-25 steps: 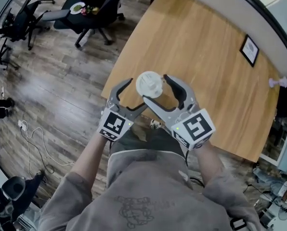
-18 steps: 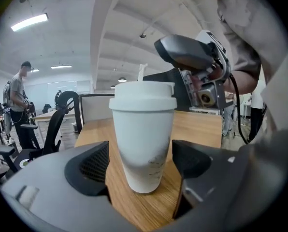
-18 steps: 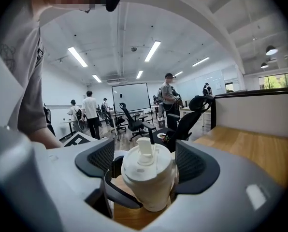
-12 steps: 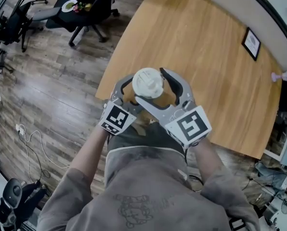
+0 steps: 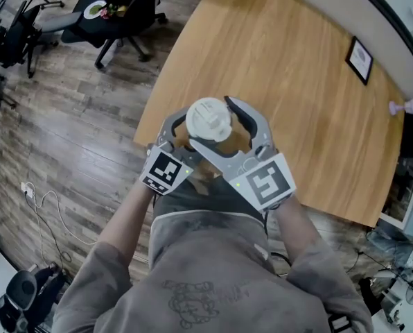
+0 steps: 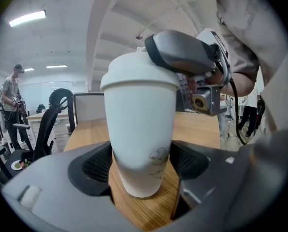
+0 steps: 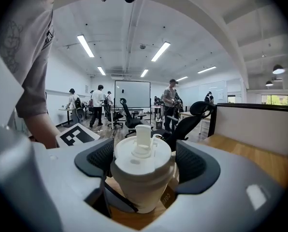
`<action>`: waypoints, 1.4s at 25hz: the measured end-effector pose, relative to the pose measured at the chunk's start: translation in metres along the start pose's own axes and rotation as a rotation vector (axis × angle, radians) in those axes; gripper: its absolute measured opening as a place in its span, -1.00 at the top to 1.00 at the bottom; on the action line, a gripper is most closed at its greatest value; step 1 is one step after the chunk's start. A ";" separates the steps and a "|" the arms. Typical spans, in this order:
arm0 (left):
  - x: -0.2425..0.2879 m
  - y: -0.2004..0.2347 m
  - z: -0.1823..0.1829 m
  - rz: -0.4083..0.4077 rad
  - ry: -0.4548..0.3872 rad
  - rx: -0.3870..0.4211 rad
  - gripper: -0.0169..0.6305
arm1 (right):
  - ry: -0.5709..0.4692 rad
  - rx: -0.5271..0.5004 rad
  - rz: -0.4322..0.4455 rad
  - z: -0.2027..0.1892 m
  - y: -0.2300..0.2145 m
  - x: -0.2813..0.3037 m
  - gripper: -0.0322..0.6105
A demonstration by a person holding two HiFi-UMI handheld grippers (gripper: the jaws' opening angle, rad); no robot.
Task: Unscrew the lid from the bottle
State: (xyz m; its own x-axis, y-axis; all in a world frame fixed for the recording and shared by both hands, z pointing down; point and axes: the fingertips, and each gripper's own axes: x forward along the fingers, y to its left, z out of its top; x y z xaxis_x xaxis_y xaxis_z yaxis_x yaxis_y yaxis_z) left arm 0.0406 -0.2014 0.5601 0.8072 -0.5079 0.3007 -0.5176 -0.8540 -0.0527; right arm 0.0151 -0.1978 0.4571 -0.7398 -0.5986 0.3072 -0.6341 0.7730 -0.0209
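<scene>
No word or number can be read anywhere. The bottle (image 6: 141, 129) carries a faint grey emblem low on its side, too pale to make out. In the right gripper view a small brown tag (image 7: 168, 195) at its foot shows blurred letters. The left marker cube (image 5: 168, 172) and right marker cube (image 5: 265, 184) bear black-and-white square codes, not letters. The shirt (image 5: 192, 283) print and the framed card (image 5: 359, 59) are illegible.

Head camera looks steeply down over the table (image 5: 296, 82) edge. Both gripper views face the shared bottle (image 6: 141, 129), close up.
</scene>
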 end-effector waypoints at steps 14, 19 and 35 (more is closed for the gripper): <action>-0.003 -0.001 -0.003 -0.101 0.022 0.034 -0.18 | 0.032 -0.130 0.478 0.003 0.009 0.000 -0.32; -0.001 -0.001 -0.001 -0.106 0.015 0.032 -0.18 | 0.051 -0.180 0.631 0.003 0.009 -0.002 -0.31; 0.000 -0.002 -0.002 -0.059 0.029 0.013 -0.18 | -0.046 0.043 -0.031 0.007 -0.002 0.009 -0.67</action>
State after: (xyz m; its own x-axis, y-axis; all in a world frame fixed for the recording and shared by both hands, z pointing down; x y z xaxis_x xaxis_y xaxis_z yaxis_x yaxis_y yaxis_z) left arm 0.0407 -0.1991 0.5622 0.8276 -0.4535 0.3308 -0.4658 -0.8837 -0.0462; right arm 0.0078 -0.2061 0.4530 -0.7288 -0.6316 0.2645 -0.6649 0.7450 -0.0530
